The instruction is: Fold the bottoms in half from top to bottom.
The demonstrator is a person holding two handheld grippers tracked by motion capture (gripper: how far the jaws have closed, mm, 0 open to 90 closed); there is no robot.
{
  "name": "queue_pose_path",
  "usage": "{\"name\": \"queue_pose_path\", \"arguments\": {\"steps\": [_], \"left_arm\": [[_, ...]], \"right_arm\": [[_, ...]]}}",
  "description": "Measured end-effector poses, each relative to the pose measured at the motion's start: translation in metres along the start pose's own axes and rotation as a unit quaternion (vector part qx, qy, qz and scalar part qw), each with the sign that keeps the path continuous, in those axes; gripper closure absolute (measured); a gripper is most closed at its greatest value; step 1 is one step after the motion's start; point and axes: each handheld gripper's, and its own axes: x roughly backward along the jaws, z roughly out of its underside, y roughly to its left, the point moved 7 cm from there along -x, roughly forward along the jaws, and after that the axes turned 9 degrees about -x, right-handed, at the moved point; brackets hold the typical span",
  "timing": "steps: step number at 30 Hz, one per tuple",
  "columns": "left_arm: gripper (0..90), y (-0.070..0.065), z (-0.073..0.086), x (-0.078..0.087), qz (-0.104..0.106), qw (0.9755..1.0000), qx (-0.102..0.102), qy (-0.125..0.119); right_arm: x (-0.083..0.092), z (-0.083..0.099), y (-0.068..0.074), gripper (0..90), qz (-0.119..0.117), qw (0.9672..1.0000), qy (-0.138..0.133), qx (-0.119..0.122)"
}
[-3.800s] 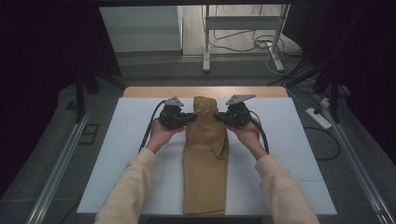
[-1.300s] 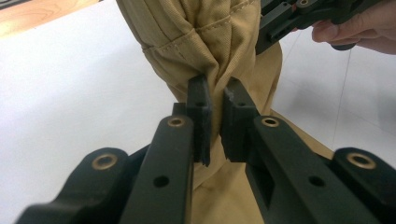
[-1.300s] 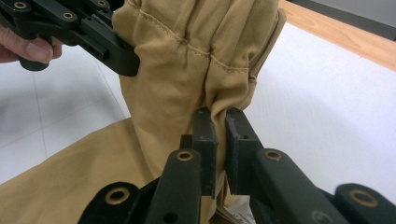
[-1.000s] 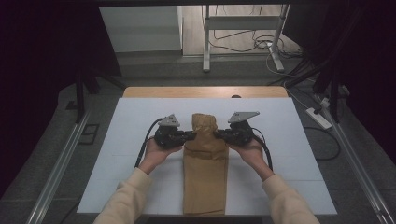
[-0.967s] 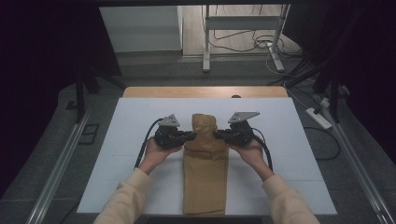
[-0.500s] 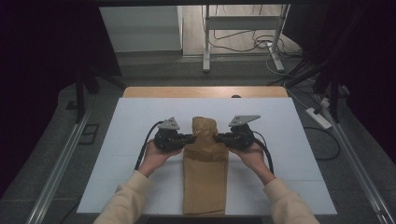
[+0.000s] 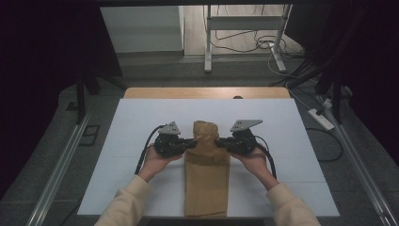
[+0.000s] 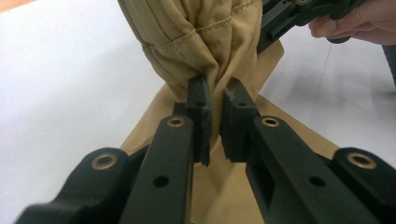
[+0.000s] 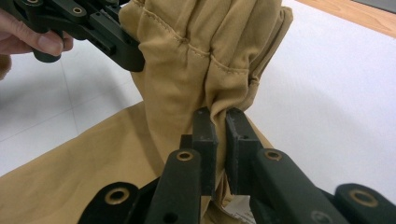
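Fingers first: in the left gripper view the left gripper (image 8: 214, 123) has its two black fingers (image 8: 200, 114) clamped on a bunched fold of the tan cloth (image 8: 205, 42), with only a thin strip of fabric between the pads. Same deal in the right gripper view, where the right gripper (image 9: 218, 147) pinches a gathered fold of that cloth (image 9: 187, 70) just below a stitched seam. So both are closed on fabric, nothing loose.

From the high view, the left gripper (image 7: 190, 143) and right gripper (image 7: 221, 142) grab the cloth (image 7: 206, 174) from opposite sides, at about the same spot along its length. The far end of the cloth is lifted and scrunched up between them, kind of a rounded hump, while the rest lies flat as a long strip running toward the near edge of the desk (image 7: 117, 155) and reaching that edge. Looks like a folded garment with seams, but I can't tell exactly what.

Left hand (image 7: 155, 162) and right hand (image 7: 256, 162) hold the grippers, cream sleeves coming in from the near side. A black cable trails from each gripper back along the wrist.

The cloth sits roughly in the middle of the white desk top, left to right. A wooden strip shows at the far edge of the desk. Beyond that is grey floor with cables, and a power strip (image 7: 321, 118) off to the right.
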Motion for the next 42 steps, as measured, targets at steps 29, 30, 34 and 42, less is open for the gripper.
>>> {"name": "queue_pose_path", "arguments": {"steps": [29, 30, 34, 42], "left_arm": [[81.8, -0.022, 0.011, 0.004, 0.008, 0.9999, -0.008, 0.006], [81.8, -0.023, 0.011, 0.005, 0.008, 0.9999, -0.009, 0.007], [81.8, -0.026, 0.014, 0.006, 0.012, 0.9999, -0.008, 0.007], [81.7, -0.031, 0.021, 0.005, 0.013, 0.9998, -0.007, 0.014]], "right_arm": [[0.01, 0.018, 0.017, 83.5, -0.013, 0.9999, 0.0, 0.007], [0.01, 0.018, 0.018, 83.5, -0.013, 0.9999, 0.0, 0.008], [0.012, 0.02, 0.021, 83.5, -0.016, 0.9998, -0.001, 0.007], [0.011, 0.028, 0.026, 83.4, -0.019, 0.9998, 0.005, 0.008]]}}
